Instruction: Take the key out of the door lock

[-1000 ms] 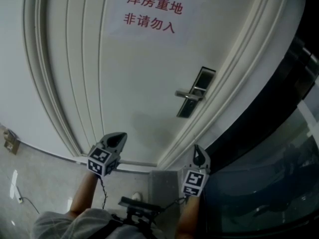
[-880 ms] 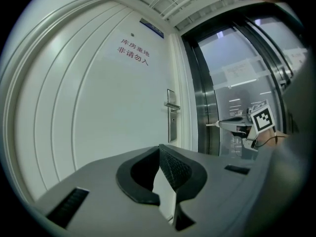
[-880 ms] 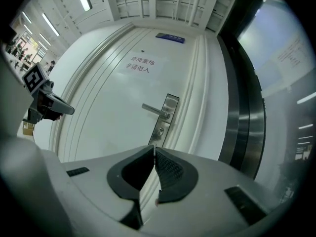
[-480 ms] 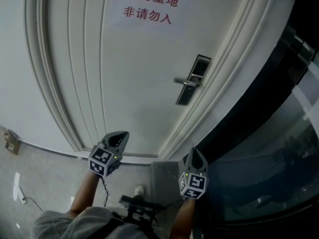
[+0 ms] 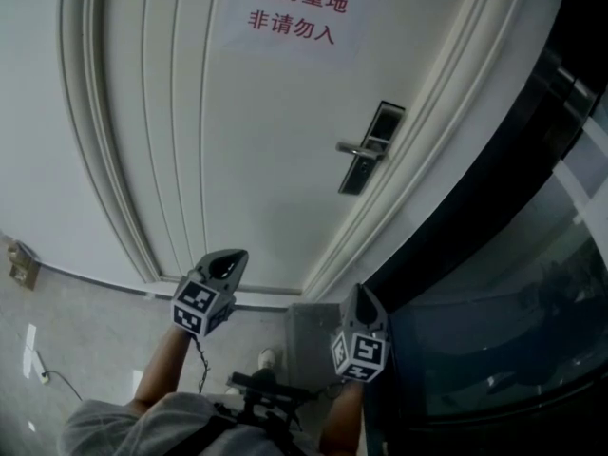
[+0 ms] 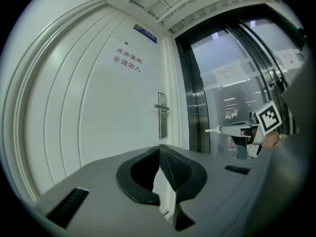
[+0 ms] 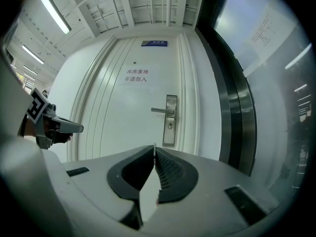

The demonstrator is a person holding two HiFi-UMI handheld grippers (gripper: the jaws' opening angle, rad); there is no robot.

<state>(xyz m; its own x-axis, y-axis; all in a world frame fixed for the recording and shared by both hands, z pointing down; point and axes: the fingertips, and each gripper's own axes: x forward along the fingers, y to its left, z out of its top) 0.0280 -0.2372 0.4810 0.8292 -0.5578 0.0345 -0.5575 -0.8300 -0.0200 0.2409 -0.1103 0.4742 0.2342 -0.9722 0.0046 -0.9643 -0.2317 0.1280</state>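
lock: a metal plate [image 7: 170, 113] on the right edge of the door [image 7: 123, 122], well ahead of both grippers and touched by neither
keyhole: a dark spot [image 7: 170, 126] on the plate, just under the handle [image 7: 160, 110]
key: too small to make out in any view
handle: a lever standing level and pointing left from the plate
right gripper: its jaws [image 7: 154, 148] are closed with the tips meeting, nothing between them; it is held level, aimed at the door with the lock just right of its line
right fingers: ribbed dark pads [image 7: 170, 171], pressed together at the top and bare
left gripper: its jaws [image 6: 159, 147] are closed tip to tip with nothing gripped, only door showing through the slit lower down; it points at the door left of the lock
left fingers: a dark textured pad [image 6: 174, 168], touching nothing but its mate
spacing: in the head view the left gripper [image 5: 226, 264] and right gripper [image 5: 359, 300] are side by side, apart, low in front of the door
sign: white paper [image 5: 296, 12] high on the door, with red characters in two rows: 库房重地 / 非请勿入
blue plate: above the door [image 7: 154, 43], its writing too small to read
marker cubes: black-and-white square codes on each gripper [image 5: 195, 304]
glass wall: right of the door in a dark frame [image 5: 475, 255]; the paper notices on it [image 6: 226, 74] are not legible
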